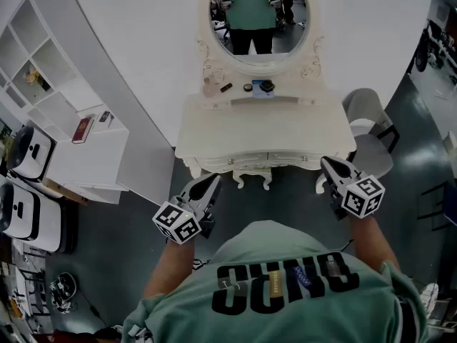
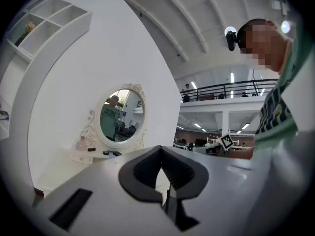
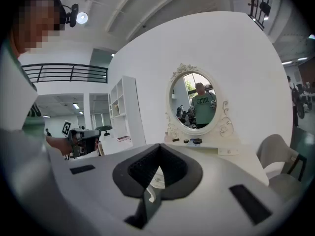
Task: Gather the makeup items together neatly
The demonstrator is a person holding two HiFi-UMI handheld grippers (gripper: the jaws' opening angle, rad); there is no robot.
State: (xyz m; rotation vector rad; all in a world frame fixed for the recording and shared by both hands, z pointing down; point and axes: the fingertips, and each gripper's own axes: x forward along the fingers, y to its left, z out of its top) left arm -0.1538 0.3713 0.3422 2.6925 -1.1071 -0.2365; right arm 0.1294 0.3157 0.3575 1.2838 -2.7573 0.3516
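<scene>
The makeup items sit on the small shelf under the oval mirror (image 1: 258,16) of the white dressing table (image 1: 264,131). They are a pinkish bottle (image 1: 210,88), a dark lipstick (image 1: 226,87), a round compact (image 1: 248,87) and a dark item on a blue base (image 1: 265,86). The left gripper view shows the bottle (image 2: 81,144) and the lipstick (image 2: 91,149) far off. My left gripper (image 1: 212,184) (image 2: 161,151) is shut and empty, held just short of the table's front left. My right gripper (image 1: 327,164) (image 3: 158,149) is shut and empty too, at the front right corner.
A grey chair (image 1: 368,131) stands to the right of the table. A white shelf unit (image 1: 78,141) with a red book (image 1: 83,128) stands to the left, with white cases (image 1: 28,152) beyond it. The floor is dark grey.
</scene>
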